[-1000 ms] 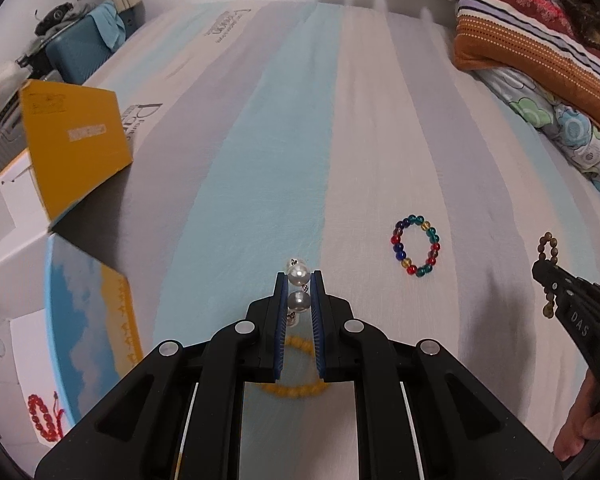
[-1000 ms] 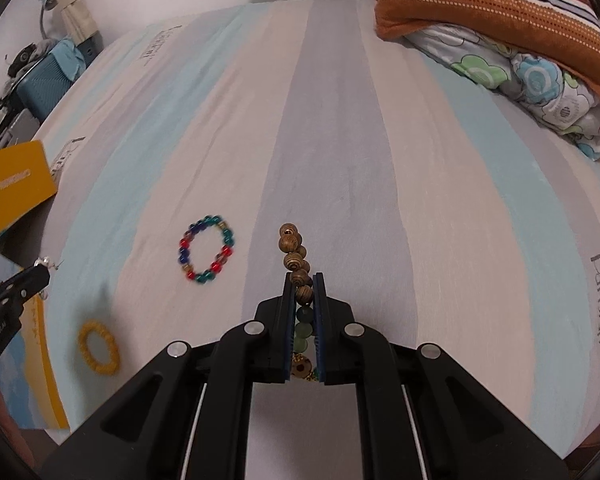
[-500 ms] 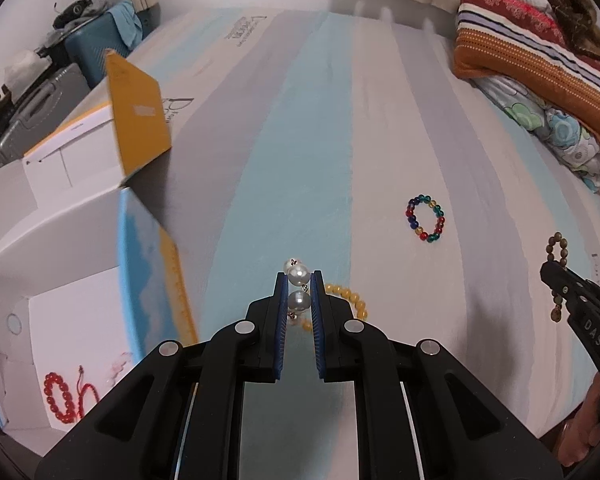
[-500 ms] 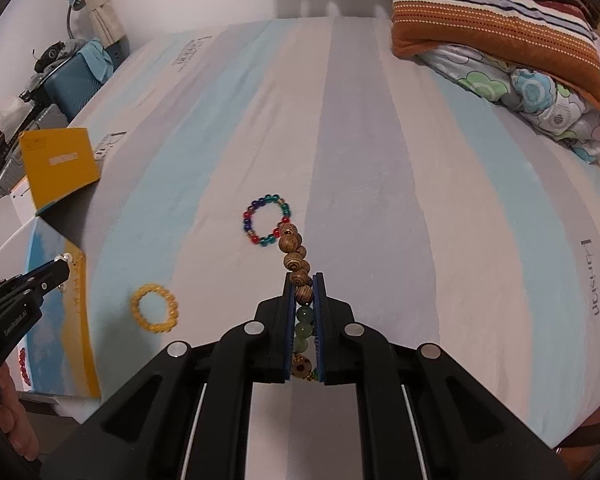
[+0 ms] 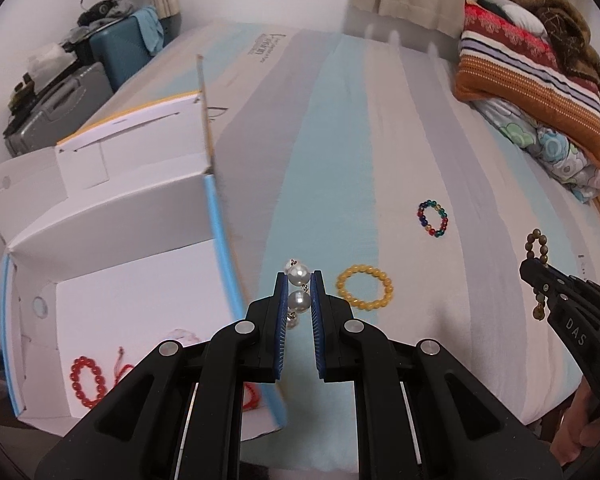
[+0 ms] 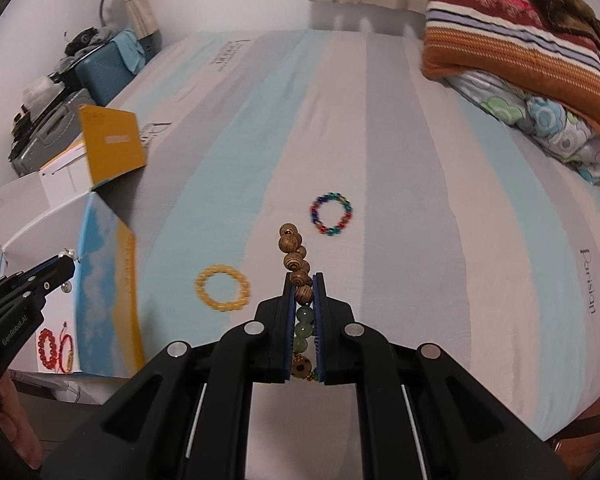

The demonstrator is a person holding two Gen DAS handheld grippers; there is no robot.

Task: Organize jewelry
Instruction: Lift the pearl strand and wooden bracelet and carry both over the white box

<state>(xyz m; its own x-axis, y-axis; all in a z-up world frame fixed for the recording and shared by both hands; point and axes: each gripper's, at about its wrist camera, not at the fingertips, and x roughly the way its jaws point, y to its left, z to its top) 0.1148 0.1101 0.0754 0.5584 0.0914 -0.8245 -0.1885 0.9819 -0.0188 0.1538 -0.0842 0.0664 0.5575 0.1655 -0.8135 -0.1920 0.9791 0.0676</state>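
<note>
Left gripper clenched on a pearl strand, pearls pinched between the blue pads, held above the near-left part of the striped bedsheet, just right of the open cardboard box. Right gripper clenched on a wooden bead bracelet: brown beads sticking out past the tips, green beads wedged further back between the pads. Same bracelet seen from the left wrist view dangling at the far right edge.

On the sheet: yellow bead bracelet lying flat just right of the left gripper tips, near side of the bed. Multicolour bead bracelet flat too, farther away and to the right, well apart from the yellow one. Neither touched.

Box at the left edge of the bed, flaps up, white inside, blue-and-yellow print outside. Inside on the floor of it: red bead bracelet plus a red cord piece beside it; a pale item farther in, too blurred to identify.

Far right: folded striped blanket stacked on floral bedding. Far left beyond the bed: teal case and clutter.
</note>
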